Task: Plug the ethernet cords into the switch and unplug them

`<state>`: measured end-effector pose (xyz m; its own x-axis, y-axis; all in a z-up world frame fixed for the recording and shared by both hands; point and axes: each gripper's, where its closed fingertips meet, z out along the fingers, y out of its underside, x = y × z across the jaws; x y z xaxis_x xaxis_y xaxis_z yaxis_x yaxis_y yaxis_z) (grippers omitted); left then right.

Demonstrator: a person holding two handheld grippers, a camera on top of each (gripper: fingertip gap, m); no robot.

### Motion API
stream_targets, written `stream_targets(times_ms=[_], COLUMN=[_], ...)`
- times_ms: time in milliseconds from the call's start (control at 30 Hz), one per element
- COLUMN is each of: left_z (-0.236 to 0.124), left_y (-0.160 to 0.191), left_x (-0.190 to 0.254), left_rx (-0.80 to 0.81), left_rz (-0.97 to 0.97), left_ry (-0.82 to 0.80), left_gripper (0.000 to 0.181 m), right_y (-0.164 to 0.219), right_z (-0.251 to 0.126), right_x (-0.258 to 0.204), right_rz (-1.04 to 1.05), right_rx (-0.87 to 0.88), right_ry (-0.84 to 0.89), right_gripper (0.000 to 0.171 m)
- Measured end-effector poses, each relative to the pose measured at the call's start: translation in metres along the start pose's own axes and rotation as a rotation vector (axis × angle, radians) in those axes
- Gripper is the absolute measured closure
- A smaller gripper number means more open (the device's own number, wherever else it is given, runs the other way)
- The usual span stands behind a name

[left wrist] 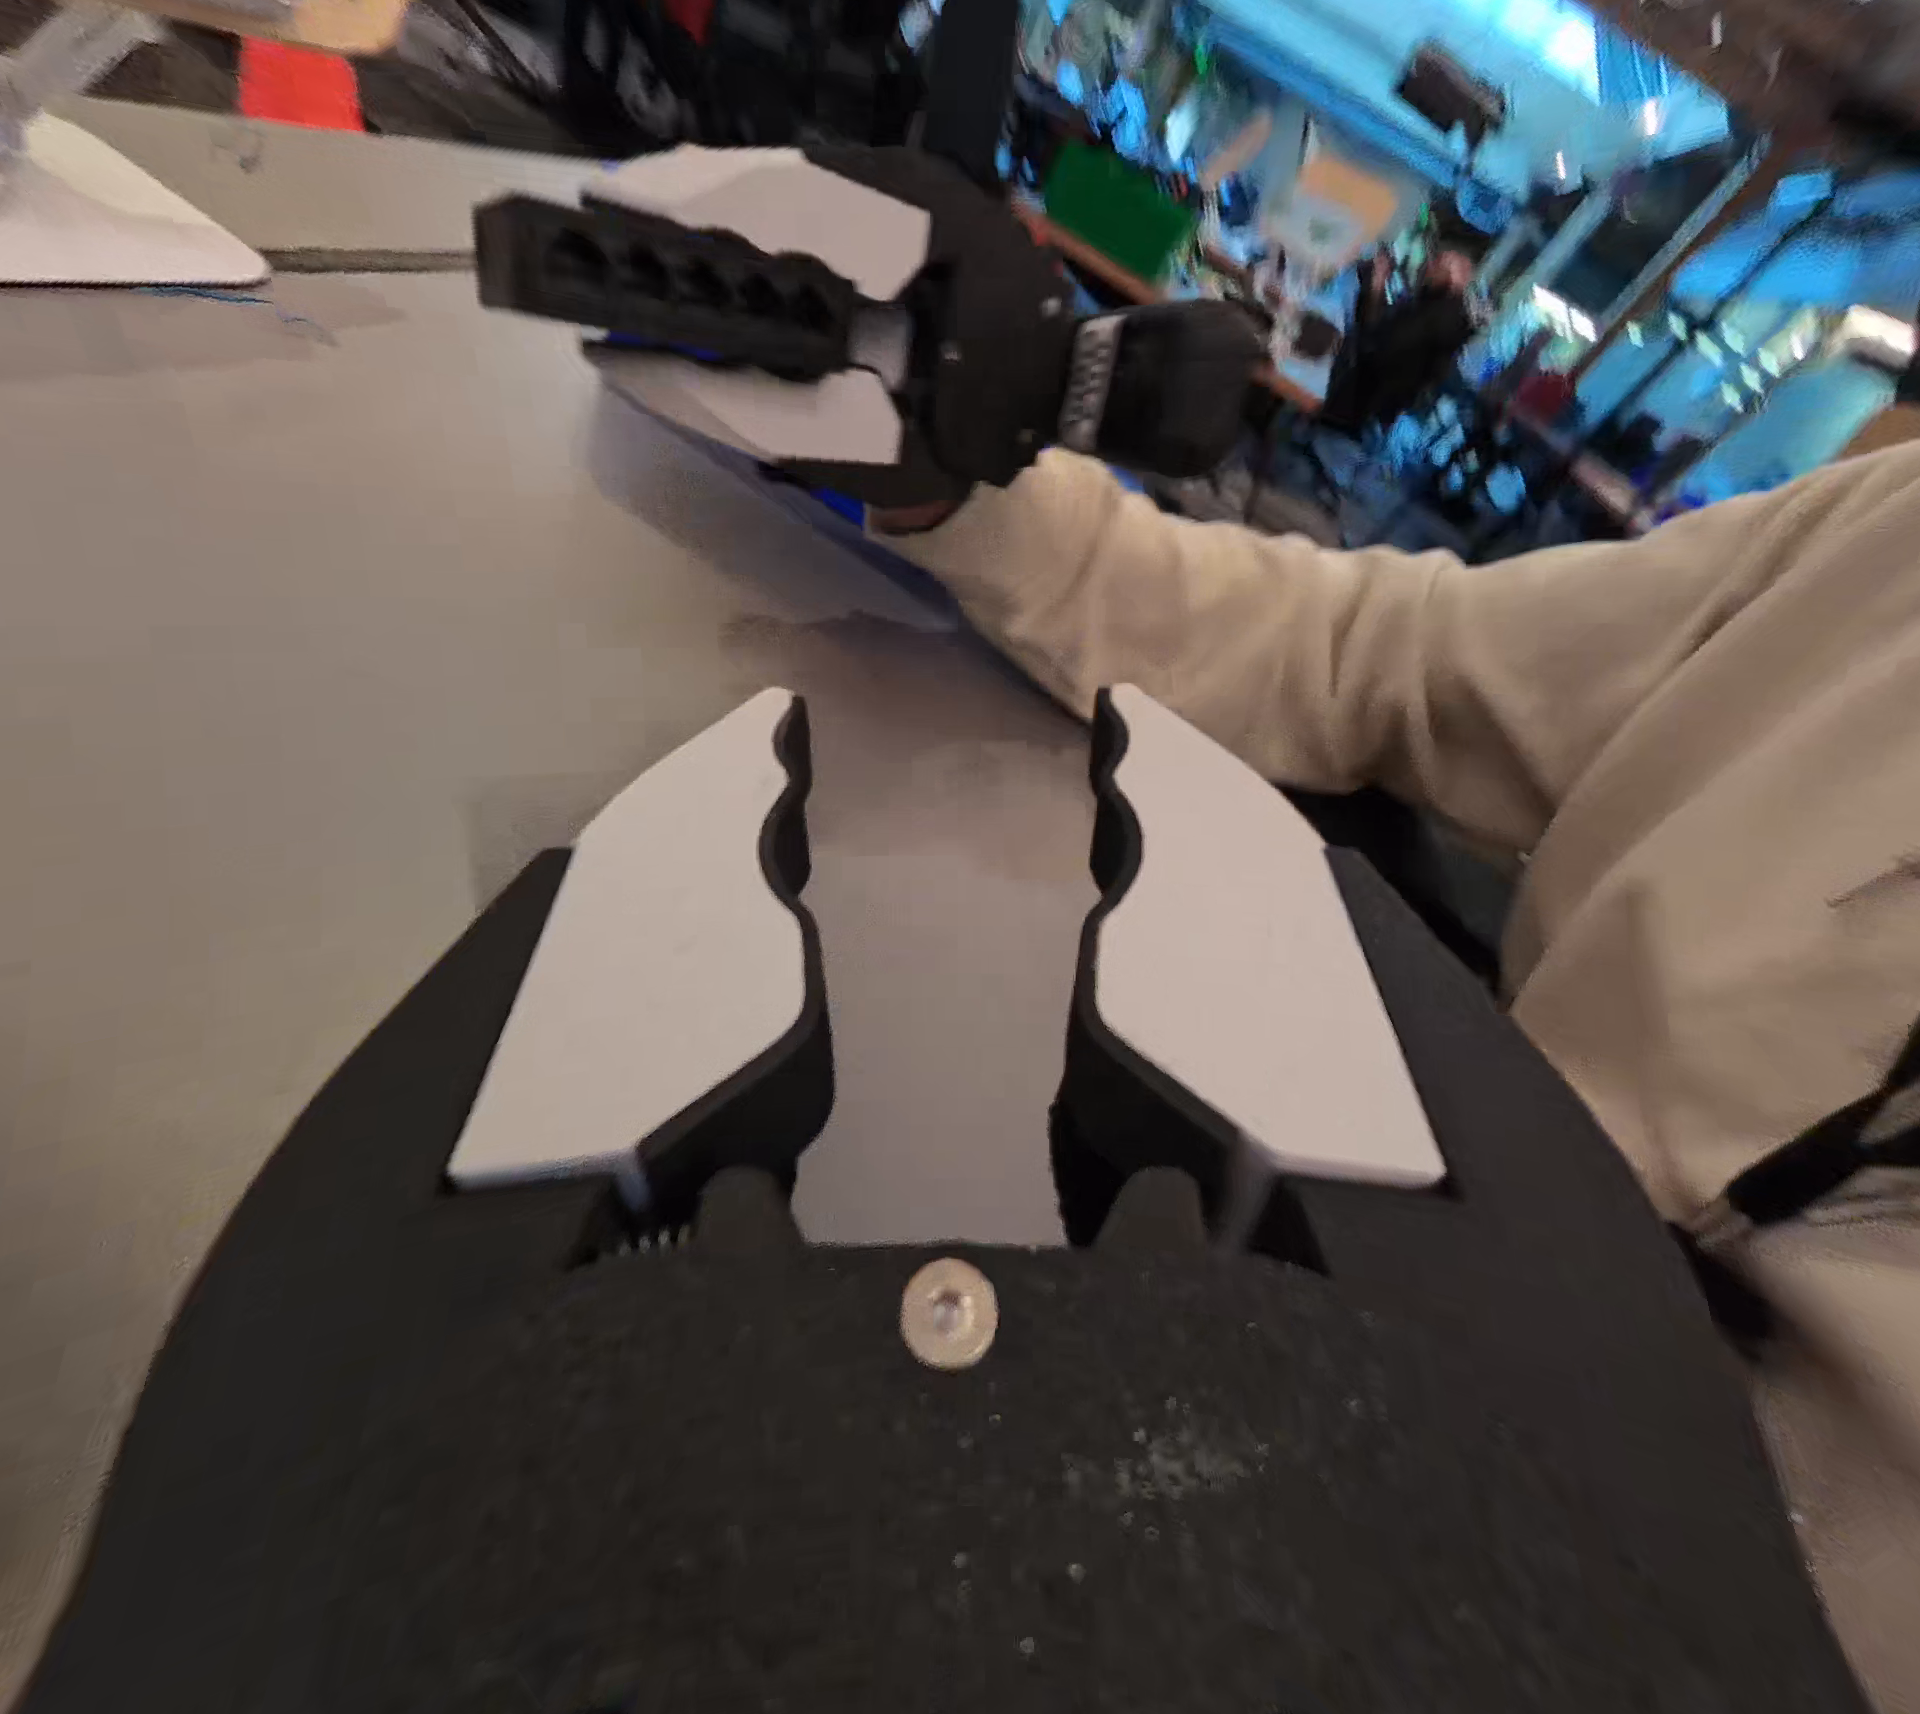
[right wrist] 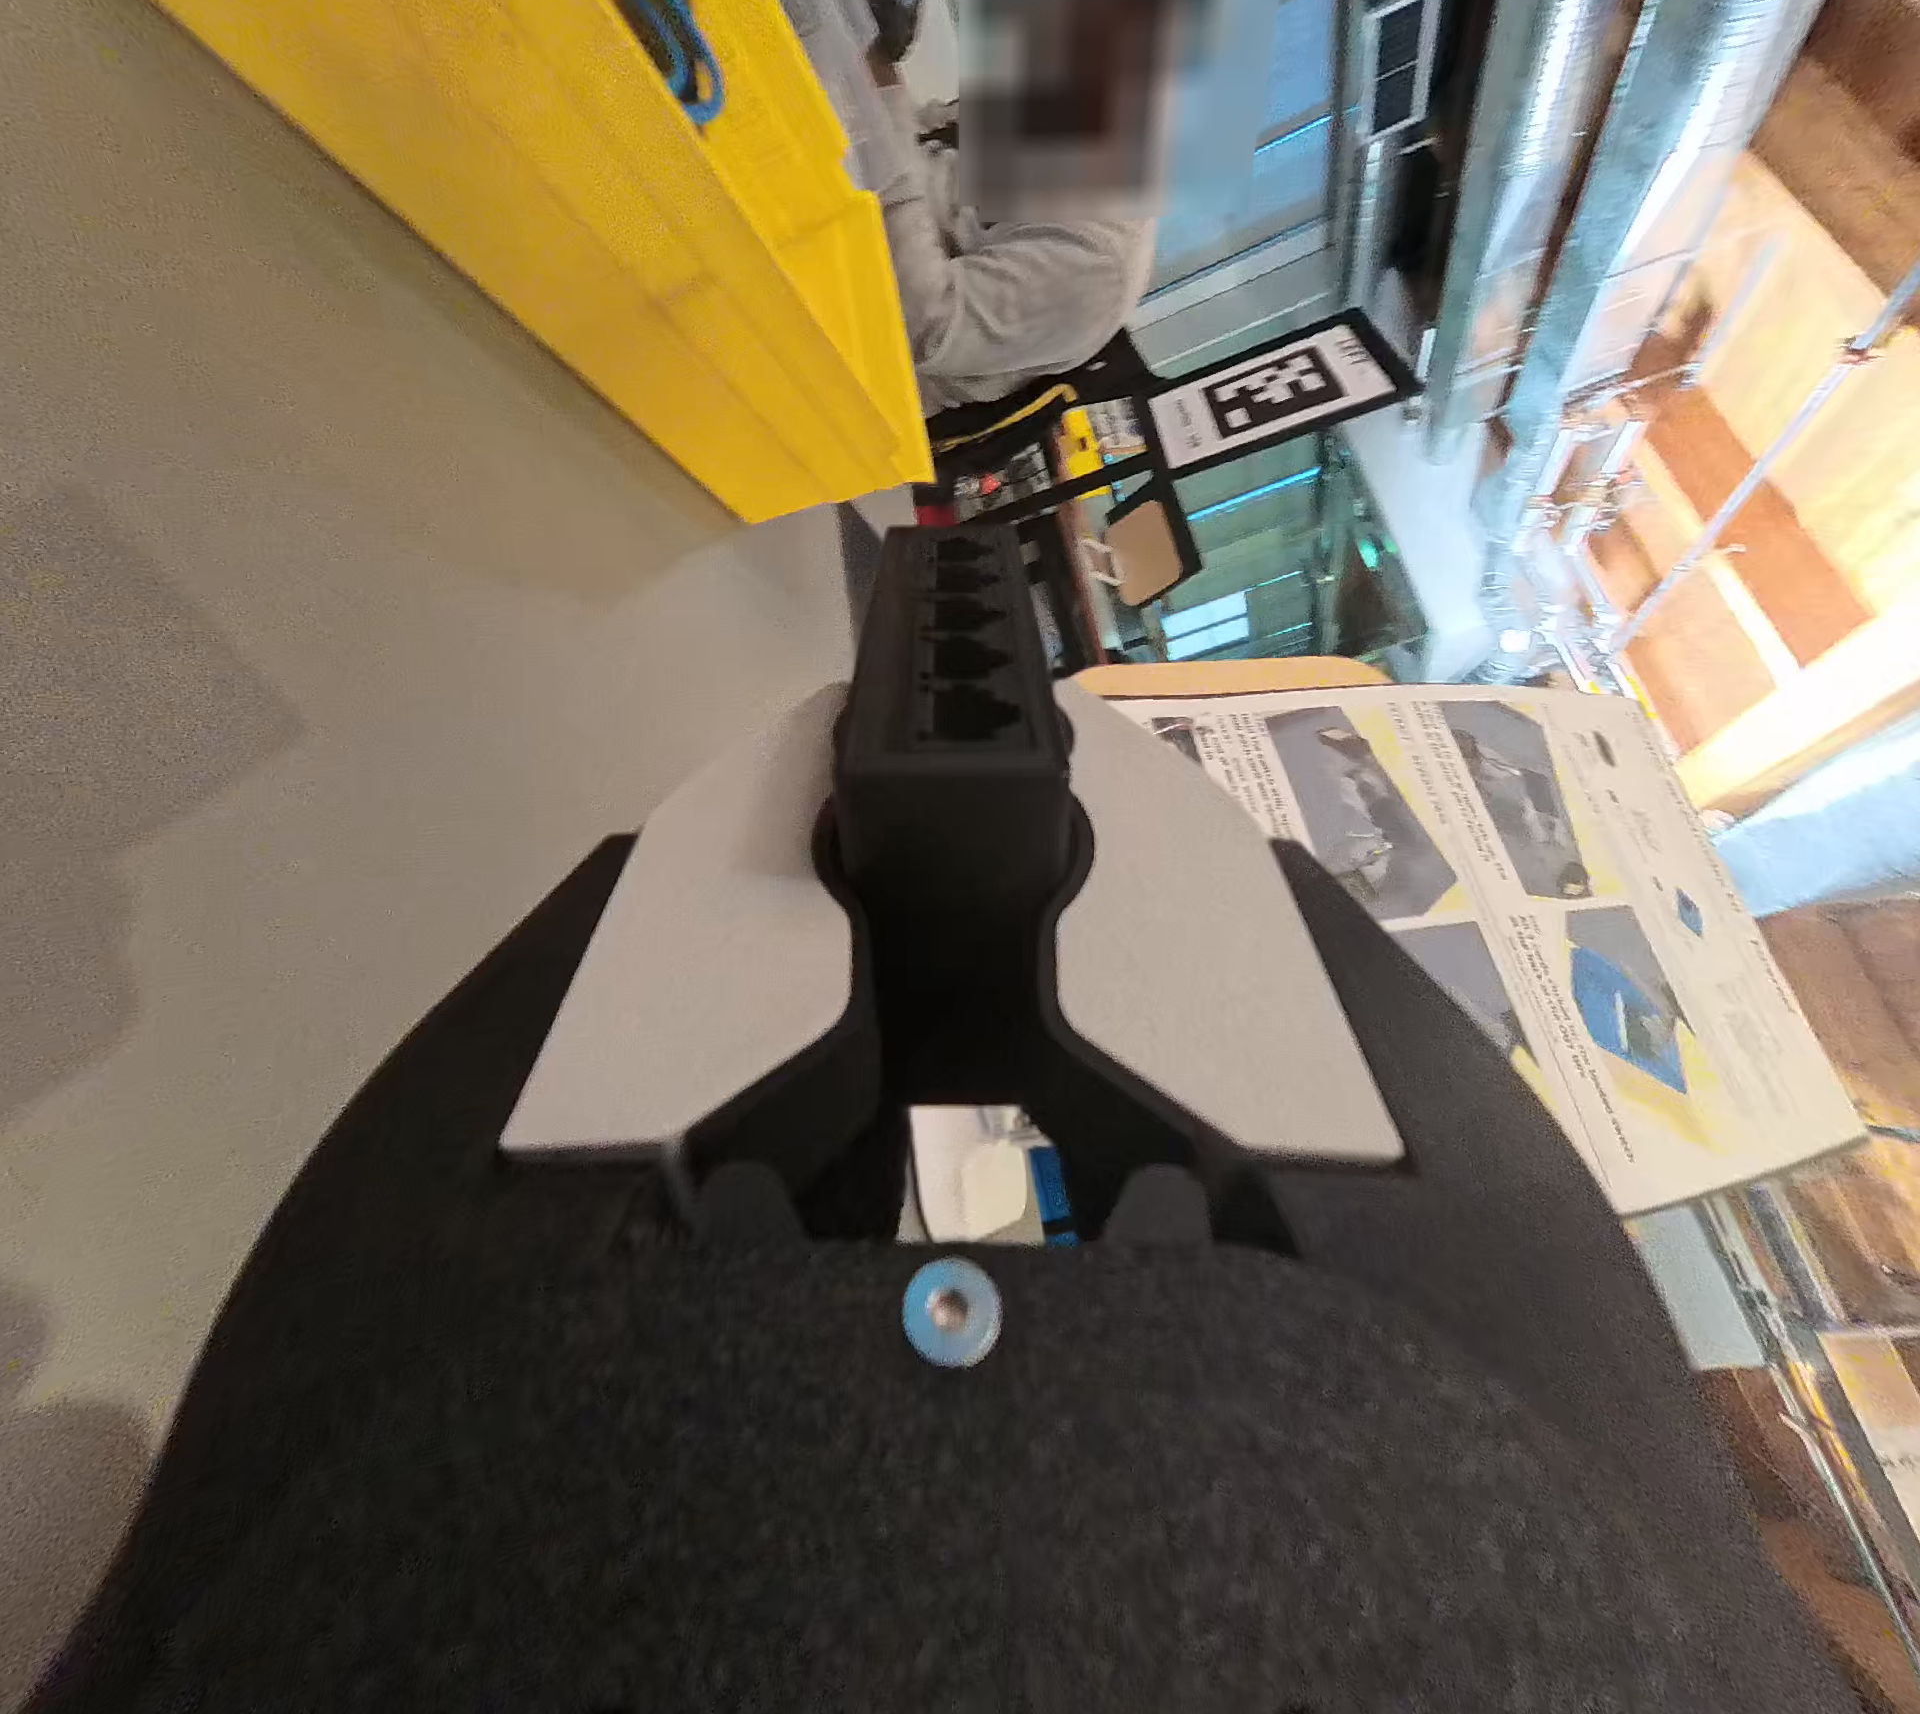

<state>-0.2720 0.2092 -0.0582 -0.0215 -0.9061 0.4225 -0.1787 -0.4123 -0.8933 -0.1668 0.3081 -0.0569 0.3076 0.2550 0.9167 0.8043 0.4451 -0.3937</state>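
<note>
The black switch (right wrist: 956, 729) is a small box with a row of several empty ports. My right gripper (right wrist: 954, 708) is shut on the switch and holds it above the grey table, rolled onto its side. In the left wrist view the switch (left wrist: 665, 293) sits between the right gripper's white fingers (left wrist: 790, 220), held by a black-gloved hand (left wrist: 1164, 386). My left gripper (left wrist: 948, 708) is open and empty, low over the table (left wrist: 312, 625), short of the switch. A blue ethernet cord (right wrist: 665, 33) loops out of a yellow bin's handle hole. No cord is in any port.
A yellow bin (right wrist: 499, 137) stands on the table beyond the switch. A clipboard with printed sheets (right wrist: 1507, 916) rests on a white stand (left wrist: 94, 210). The person's beige sleeve (left wrist: 1455, 729) crosses the right side. Another person sits in the background.
</note>
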Motion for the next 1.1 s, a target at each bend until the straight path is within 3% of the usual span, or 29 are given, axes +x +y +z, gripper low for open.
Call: stream_targets(times_ms=[133,233,400,500,767,1100], left_z=[-0.038,-0.052,-0.067,-0.072,-0.086,-0.079], left_y=[0.039,0.056,0.074,0.085,0.070,0.063], left_x=[0.031,0.059,0.062,0.054,0.047,0.041], left_rx=[0.104,0.131,0.058,0.008,0.134,0.157], left_rz=[0.019,0.041,0.097,0.084,0.012,-0.046], left_ry=[-0.168,-0.158,-0.222,-0.252,-0.236,-0.195], left_gripper=[0.130,0.120,0.122,0.127,0.142,0.136], right_y=[0.007,0.011,0.019,0.018,0.015,0.012], right_z=[0.029,0.043,0.040,0.039,0.037,0.036], right_x=[-0.009,-0.037,-0.051,-0.039,-0.042,-0.049], right_rz=[0.051,-0.061,-0.138,-0.058,0.017,-0.012], right_rx=[0.041,0.052,0.098,0.145,0.187,0.180], right_ry=[0.091,0.093,0.062,0.085,0.048,0.033], right_gripper=[0.141,0.141,0.141,0.141,0.141,0.141])
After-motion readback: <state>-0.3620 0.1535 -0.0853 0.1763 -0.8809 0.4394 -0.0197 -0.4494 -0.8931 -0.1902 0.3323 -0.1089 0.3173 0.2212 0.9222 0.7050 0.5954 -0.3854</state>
